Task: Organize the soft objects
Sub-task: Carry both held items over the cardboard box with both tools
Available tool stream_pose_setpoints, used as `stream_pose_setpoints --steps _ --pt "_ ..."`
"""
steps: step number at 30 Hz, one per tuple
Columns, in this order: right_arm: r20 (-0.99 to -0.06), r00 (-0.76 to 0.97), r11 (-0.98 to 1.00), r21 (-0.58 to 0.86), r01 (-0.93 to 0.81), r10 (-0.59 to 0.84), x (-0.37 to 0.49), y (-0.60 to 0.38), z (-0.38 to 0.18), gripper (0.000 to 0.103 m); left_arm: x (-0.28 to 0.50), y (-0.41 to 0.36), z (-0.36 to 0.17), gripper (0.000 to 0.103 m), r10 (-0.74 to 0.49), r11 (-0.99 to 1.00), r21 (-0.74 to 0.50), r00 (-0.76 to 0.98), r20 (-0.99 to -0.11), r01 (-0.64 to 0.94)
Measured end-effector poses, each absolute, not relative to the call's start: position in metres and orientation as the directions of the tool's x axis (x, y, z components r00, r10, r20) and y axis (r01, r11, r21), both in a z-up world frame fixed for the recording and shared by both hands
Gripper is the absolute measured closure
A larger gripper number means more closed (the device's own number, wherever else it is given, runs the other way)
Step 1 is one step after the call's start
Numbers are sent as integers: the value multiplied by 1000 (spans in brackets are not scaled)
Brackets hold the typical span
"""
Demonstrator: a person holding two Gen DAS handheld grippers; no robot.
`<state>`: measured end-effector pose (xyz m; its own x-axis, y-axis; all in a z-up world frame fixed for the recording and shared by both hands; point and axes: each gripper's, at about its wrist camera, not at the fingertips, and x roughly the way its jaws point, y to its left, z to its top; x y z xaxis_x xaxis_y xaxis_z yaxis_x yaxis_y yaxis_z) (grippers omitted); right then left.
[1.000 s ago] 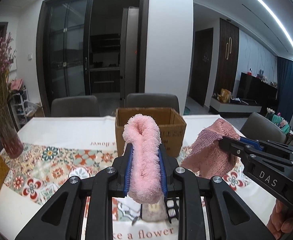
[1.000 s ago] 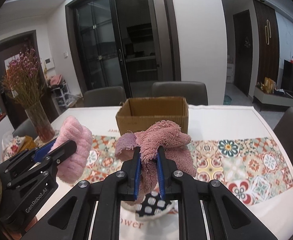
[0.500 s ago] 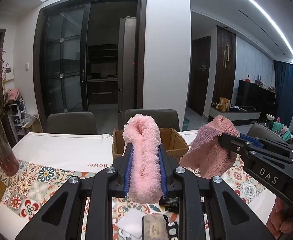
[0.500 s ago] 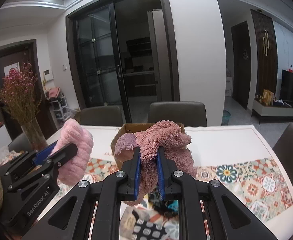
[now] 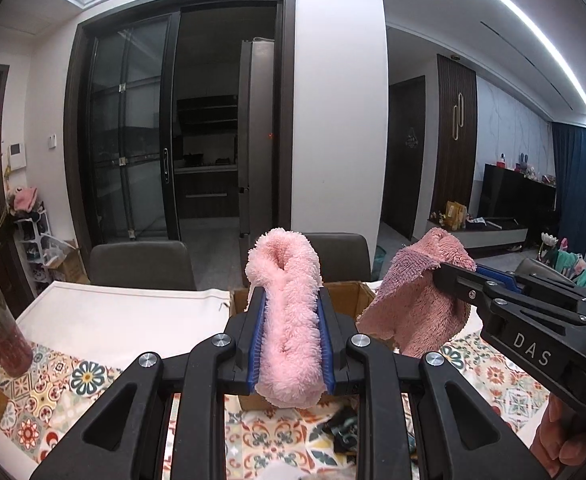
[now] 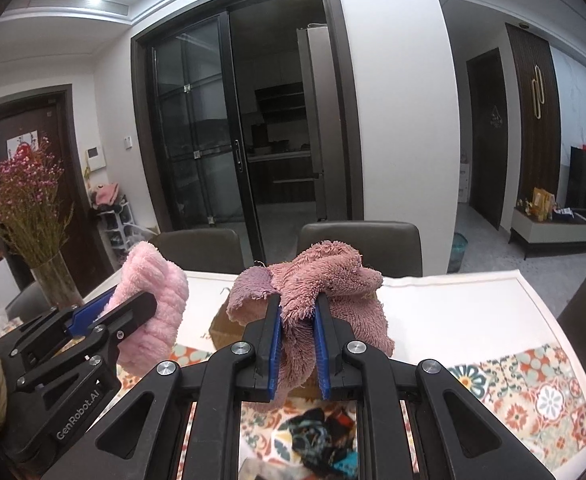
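Note:
My left gripper (image 5: 291, 300) is shut on a fluffy light pink cloth (image 5: 287, 320) that stands up between its blue pads and hangs below them. My right gripper (image 6: 297, 300) is shut on a dusty pink shaggy towel (image 6: 333, 280) that bunches over its fingers. Both are held above the table, just short of an open cardboard box (image 5: 353, 296), whose rim shows behind the cloths. In the right wrist view the box (image 6: 223, 326) is mostly hidden by the towel. Each gripper shows in the other's view: the right gripper (image 5: 439, 272), the left gripper (image 6: 151, 300).
A table with a patterned cloth (image 6: 533, 380) carries a dark patterned fabric item (image 6: 317, 436) under the grippers. A vase of dried pink flowers (image 6: 33, 216) stands at the left. Grey chairs (image 6: 357, 240) line the far side. A hand (image 5: 561, 440) grips the right tool.
Both grippers have risen and moved forward toward the box, still holding their cloths. The box now sits lower in view and is largely covered by them.

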<state>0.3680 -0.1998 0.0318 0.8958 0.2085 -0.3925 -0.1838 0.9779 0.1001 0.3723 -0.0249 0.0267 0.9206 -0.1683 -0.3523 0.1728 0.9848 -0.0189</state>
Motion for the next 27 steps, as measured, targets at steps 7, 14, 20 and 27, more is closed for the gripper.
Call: stream_pose_setpoints --steps 7,14,20,27 --pt "-390 897 978 85 -188 207 400 -199 33 87 405 -29 23 79 -154 986 0 921 -357 165" --pt "-409 890 980 71 -186 199 432 -196 30 87 439 -41 13 79 -139 986 37 915 -379 166" --pt "-447 874 981 71 -180 193 463 -194 21 87 473 -46 5 79 -137 984 44 897 -420 170" --pt "-506 844 984 61 -169 176 497 -189 6 87 510 -48 -8 79 -159 980 28 858 -489 198"
